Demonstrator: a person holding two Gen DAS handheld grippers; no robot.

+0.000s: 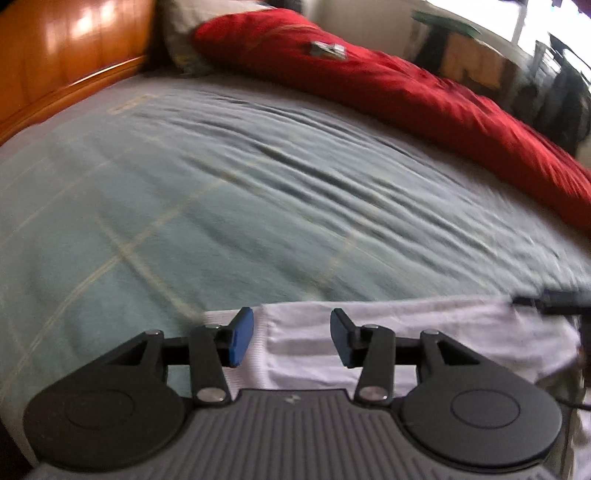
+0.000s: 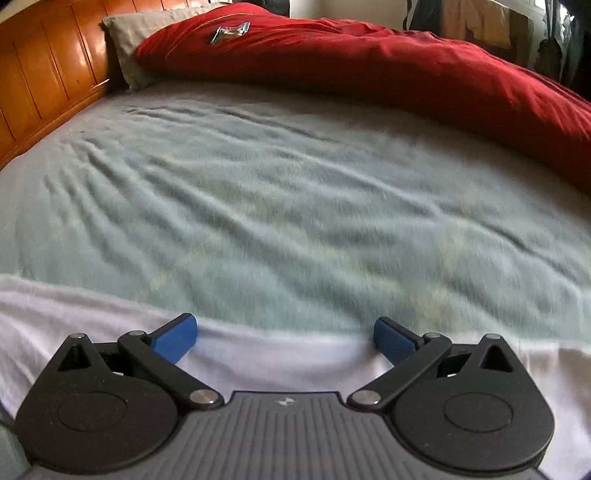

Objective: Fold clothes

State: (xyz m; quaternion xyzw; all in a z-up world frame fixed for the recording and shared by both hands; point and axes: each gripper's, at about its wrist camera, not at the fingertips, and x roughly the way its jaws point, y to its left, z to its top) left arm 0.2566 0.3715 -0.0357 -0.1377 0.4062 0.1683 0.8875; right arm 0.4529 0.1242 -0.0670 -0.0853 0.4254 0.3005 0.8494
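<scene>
A white garment (image 1: 436, 332) lies along the near edge of the bed, with a ribbed hem at its left end. My left gripper (image 1: 291, 338) is open just above it, blue pads either side of the hem. The same white garment (image 2: 280, 358) stretches across the bottom of the right wrist view. My right gripper (image 2: 284, 338) is wide open over its far edge, with nothing between the fingers. At the right edge of the left wrist view a dark blurred part (image 1: 554, 299), possibly the other gripper, touches the garment.
The bed is covered by a wrinkled pale green sheet (image 2: 295, 192). A red duvet (image 2: 406, 70) is bunched along the far side with a small packet (image 2: 229, 31) on it. A wooden headboard (image 2: 40, 77) and a grey pillow (image 2: 136, 29) are at the left.
</scene>
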